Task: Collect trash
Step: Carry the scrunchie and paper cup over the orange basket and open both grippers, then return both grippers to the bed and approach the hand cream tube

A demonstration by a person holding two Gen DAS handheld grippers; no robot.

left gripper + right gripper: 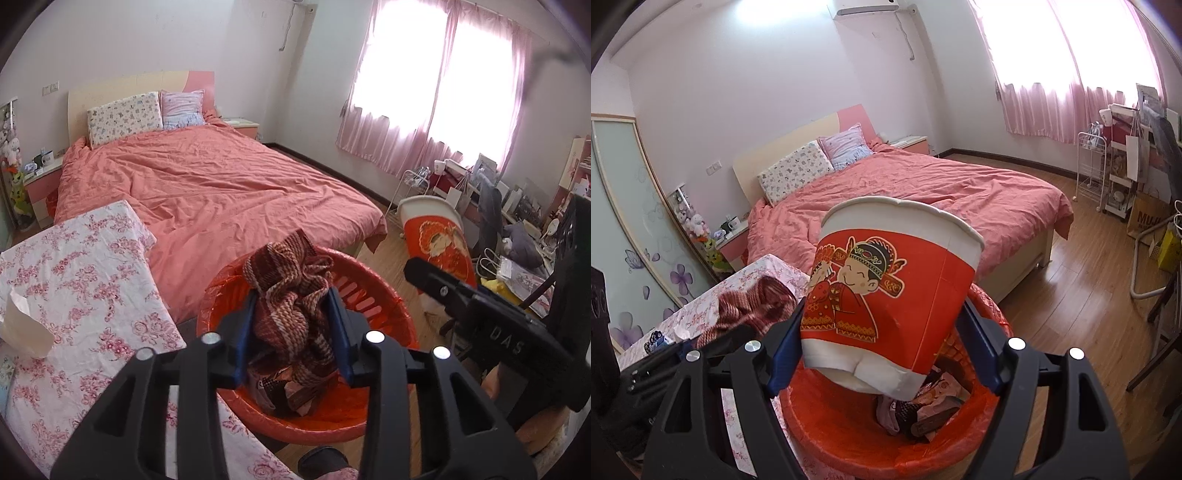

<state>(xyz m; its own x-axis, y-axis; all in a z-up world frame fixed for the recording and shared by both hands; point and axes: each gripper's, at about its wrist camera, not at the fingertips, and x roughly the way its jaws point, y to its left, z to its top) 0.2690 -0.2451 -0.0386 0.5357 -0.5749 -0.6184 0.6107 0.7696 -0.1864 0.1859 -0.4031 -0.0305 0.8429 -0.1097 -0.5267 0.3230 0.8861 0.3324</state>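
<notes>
My left gripper [293,332] is shut on a crumpled red-and-white striped cloth [291,291] and holds it over the red trash bin [384,295]. My right gripper [882,343] is shut on a red-and-white paper cup with a cartoon couple [886,291], tilted, just above the same red bin [849,439], which has a red liner and wrappers inside. The cup [439,240] and right gripper body [491,325] show at the right of the left wrist view. The cloth [750,306] shows at the left of the right wrist view.
A table with a pink floral cloth [85,280] stands left of the bin, with crumpled white paper [22,328] on it. A bed with a pink cover [221,184] lies beyond. Shelves, bags and a chair [1137,177] crowd the right wall. Wooden floor [1082,288] lies to the right.
</notes>
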